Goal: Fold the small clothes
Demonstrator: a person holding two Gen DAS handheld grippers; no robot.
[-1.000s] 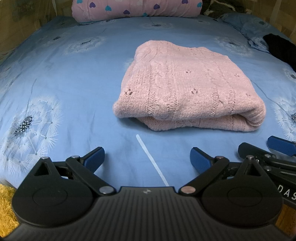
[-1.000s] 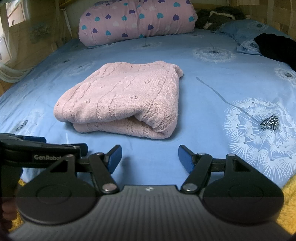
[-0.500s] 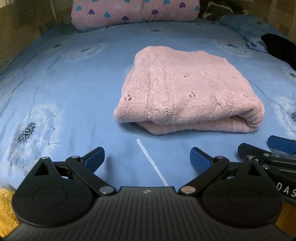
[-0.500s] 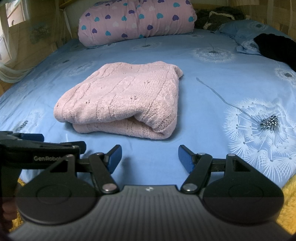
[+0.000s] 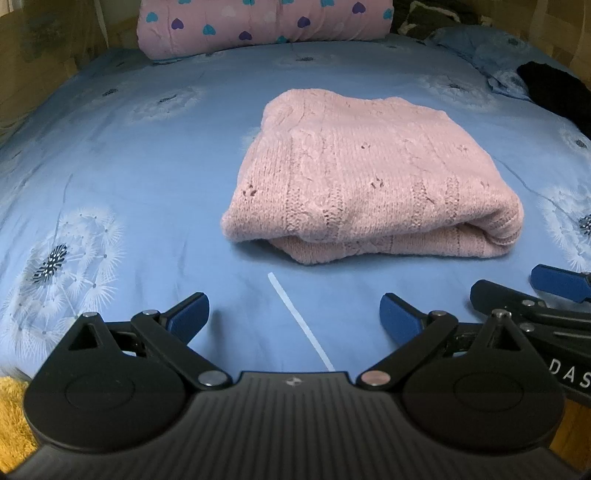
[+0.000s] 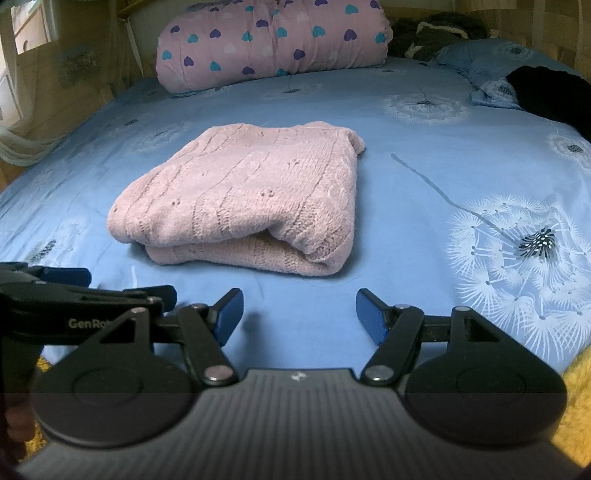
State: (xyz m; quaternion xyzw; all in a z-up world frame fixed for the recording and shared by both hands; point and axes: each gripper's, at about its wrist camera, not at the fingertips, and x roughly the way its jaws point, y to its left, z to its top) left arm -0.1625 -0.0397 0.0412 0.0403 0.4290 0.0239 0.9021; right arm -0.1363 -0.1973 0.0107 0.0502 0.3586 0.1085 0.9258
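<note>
Looking along my left tongs (image 5: pixel 294 314), the two blue tips stand wide apart with nothing between them, low over the blue sheet (image 5: pixel 140 177). The pink sweater (image 5: pixel 373 192) lies folded into a thick pad on the sheet ahead of me and a little to the right, well clear of my tips, its rounded fold at the near right corner and a lower layer showing along the near edge. A thin white line (image 5: pixel 301 321) printed on the sheet runs from just before the sweater back toward me, between my tips. My right tongs (image 5: pixel 546 295) poke in at the right edge, close beside my left ones. A rolled pink quilt with hearts (image 5: pixel 264 26) lies across the far end of the bed, and a black garment (image 5: pixel 557 88) sits at the far right.

Looking along my right tongs (image 6: pixel 299 314), the tips are likewise spread wide and empty above the sheet (image 6: pixel 406 221). The sweater (image 6: pixel 243 203) lies ahead and to the left, apart from my tips, its open layered edge facing me. My left tongs (image 6: pixel 74 291) show at the left edge. A big white dandelion print (image 6: pixel 517 258) spreads on the sheet to my right, and the quilt (image 6: pixel 273 40) and the black garment (image 6: pixel 554 96) lie beyond.
</note>
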